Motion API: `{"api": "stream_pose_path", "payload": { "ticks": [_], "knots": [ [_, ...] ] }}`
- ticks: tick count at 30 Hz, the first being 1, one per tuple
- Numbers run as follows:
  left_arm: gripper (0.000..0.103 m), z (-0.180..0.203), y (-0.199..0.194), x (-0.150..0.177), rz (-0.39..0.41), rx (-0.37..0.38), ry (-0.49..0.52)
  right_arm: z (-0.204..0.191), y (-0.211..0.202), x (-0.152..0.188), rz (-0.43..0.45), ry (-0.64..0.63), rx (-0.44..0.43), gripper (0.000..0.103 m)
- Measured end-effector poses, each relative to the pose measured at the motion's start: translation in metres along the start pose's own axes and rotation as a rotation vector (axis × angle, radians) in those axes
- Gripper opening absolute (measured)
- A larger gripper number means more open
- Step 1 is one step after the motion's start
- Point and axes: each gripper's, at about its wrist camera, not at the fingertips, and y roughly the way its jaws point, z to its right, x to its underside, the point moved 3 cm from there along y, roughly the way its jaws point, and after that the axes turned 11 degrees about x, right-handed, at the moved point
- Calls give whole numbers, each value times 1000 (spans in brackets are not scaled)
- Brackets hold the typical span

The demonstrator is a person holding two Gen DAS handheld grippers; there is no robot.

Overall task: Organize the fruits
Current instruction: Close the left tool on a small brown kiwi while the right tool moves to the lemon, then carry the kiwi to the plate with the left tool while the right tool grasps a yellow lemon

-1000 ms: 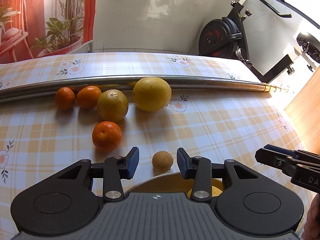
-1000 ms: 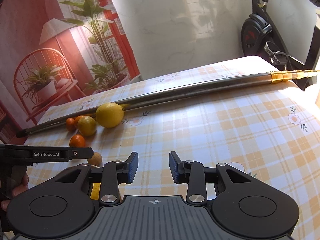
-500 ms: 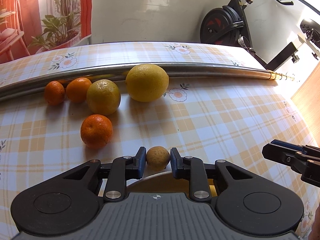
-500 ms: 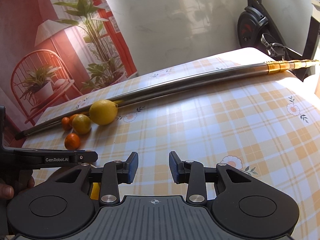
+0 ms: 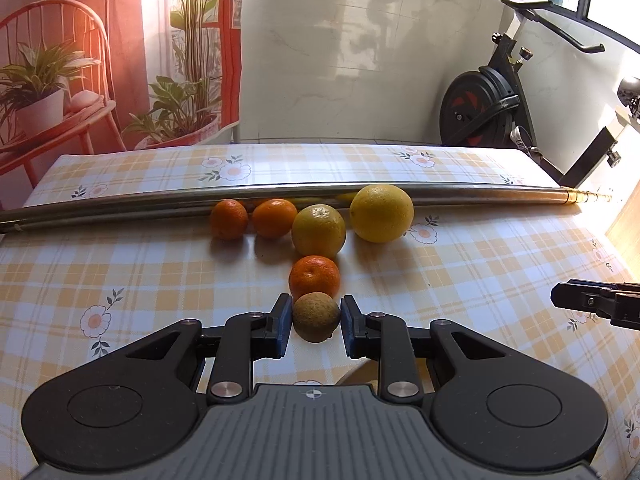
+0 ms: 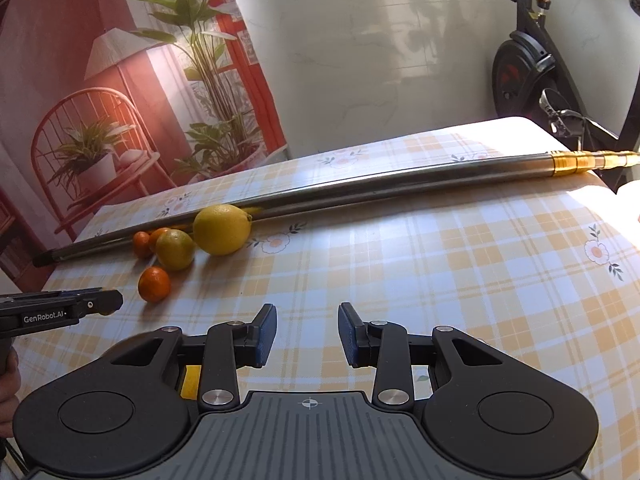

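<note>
The left gripper (image 5: 315, 327) is closed on a small brownish round fruit (image 5: 316, 317), with both blue pads against its sides; the fruit appears lifted clear of the checked tablecloth (image 5: 160, 280), though contact underneath cannot be confirmed. Directly beyond it lies a mandarin (image 5: 314, 277), then a row against the metal pole (image 5: 120, 204): two small mandarins (image 5: 229, 219), a yellow-green citrus (image 5: 318, 231) and a large yellow lemon-like fruit (image 5: 381, 213). The right gripper (image 6: 307, 334) is empty, its jaws parted wide over bare cloth (well apart from the fruit group). The step in hand is judged to be carrying the gripped fruit to its place. The next move calls for a steady grip during transport, clearance over the nearest mandarin, and release only once the fruit is seated.
</note>
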Motion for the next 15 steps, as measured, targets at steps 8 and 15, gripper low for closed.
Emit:
{"api": "stream_pose_path", "payload": {
  "ticks": [8, 15],
  "knots": [
    [27, -24, -29, -7, 93, -25, -39, -31, 3, -32, 105, -97, -71, 38],
    [27, -35, -34, -4, 149, -61, -48, -58, 37, -63, 108, -83, -107, 49]
  ]
}}
